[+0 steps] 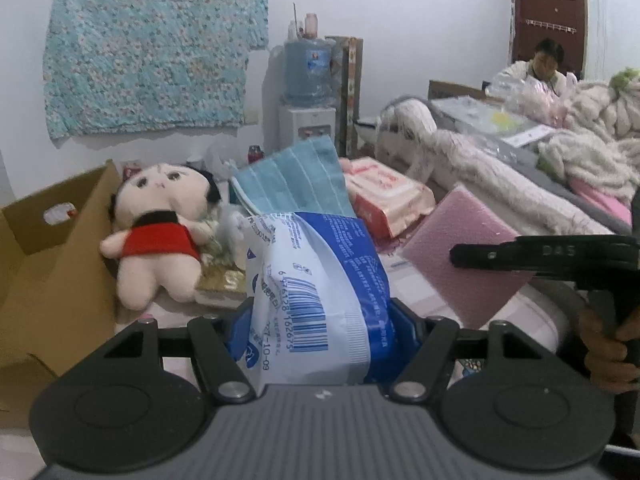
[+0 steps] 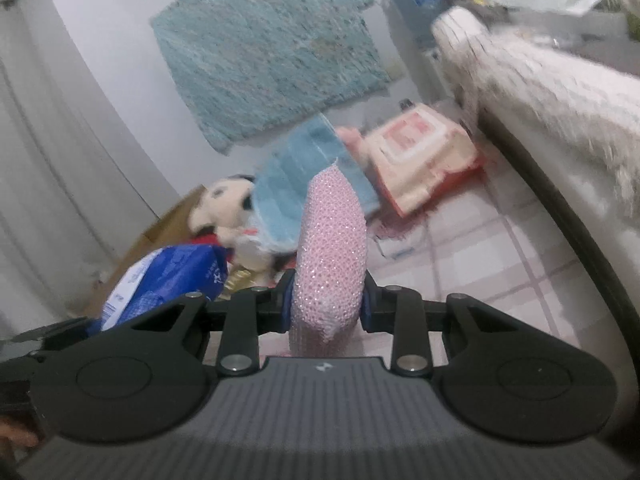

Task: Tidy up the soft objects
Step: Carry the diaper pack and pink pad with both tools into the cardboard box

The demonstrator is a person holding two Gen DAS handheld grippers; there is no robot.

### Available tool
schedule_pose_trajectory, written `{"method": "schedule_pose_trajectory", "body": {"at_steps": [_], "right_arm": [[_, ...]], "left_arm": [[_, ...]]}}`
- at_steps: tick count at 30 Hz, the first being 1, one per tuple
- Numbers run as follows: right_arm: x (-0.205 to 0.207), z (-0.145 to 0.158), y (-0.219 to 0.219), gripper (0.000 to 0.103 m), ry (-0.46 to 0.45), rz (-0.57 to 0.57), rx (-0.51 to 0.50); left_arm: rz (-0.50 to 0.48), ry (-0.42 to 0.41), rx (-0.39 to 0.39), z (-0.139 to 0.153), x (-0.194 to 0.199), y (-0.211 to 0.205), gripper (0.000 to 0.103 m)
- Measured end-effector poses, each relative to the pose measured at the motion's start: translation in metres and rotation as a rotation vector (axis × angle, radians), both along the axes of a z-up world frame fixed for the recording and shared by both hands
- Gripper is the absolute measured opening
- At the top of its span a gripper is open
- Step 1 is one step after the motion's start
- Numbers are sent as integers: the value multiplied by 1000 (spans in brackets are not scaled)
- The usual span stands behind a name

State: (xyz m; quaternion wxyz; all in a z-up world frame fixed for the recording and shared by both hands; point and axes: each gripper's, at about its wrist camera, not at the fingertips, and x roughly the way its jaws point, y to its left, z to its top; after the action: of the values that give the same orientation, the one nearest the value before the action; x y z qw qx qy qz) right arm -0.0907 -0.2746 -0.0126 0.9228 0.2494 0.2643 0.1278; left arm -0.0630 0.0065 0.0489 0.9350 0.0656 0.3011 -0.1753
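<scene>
My left gripper (image 1: 320,332) is shut on a blue and white plastic pack (image 1: 316,280) and holds it up; the pack also shows in the right wrist view (image 2: 168,276). My right gripper (image 2: 326,304) is shut on a pink sparkly sponge (image 2: 330,248), seen from the left wrist view (image 1: 468,260) as a pink slab. A plush doll (image 1: 156,228) in a red top lies by the cardboard box (image 1: 52,264). A folded blue towel (image 1: 296,180) and a pink tissue pack (image 1: 384,196) lie behind.
A fluffy white blanket (image 1: 492,168) drapes over a raised edge on the right. A water dispenser (image 1: 306,92) stands against the back wall. A person (image 1: 540,64) sits at the far right. The surface below has a pink checked cover (image 2: 472,256).
</scene>
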Motion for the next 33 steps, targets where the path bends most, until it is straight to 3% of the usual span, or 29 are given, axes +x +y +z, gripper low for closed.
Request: {"method": "schedule_pose_trajectory", "body": {"at_steps": [9, 13, 16, 20, 24, 27, 33], "right_arm": [[10, 56, 34, 29, -95, 154, 141], [56, 83, 74, 29, -103, 260, 220], [110, 93, 119, 29, -65, 319, 282], [183, 95, 192, 29, 19, 383, 363], [256, 83, 279, 29, 122, 399, 367], [301, 67, 337, 29, 204, 403, 349], [346, 32, 433, 29, 302, 348, 222]], "left_arm": [[96, -87, -45, 58, -12, 51, 70], [181, -109, 21, 92, 0, 95, 70], [257, -69, 75, 102, 32, 138, 70], [339, 5, 208, 86, 104, 195, 70], [350, 100, 291, 49, 183, 248, 70], [348, 143, 425, 13, 239, 277, 70], [339, 244, 322, -18, 299, 324, 71]]}}
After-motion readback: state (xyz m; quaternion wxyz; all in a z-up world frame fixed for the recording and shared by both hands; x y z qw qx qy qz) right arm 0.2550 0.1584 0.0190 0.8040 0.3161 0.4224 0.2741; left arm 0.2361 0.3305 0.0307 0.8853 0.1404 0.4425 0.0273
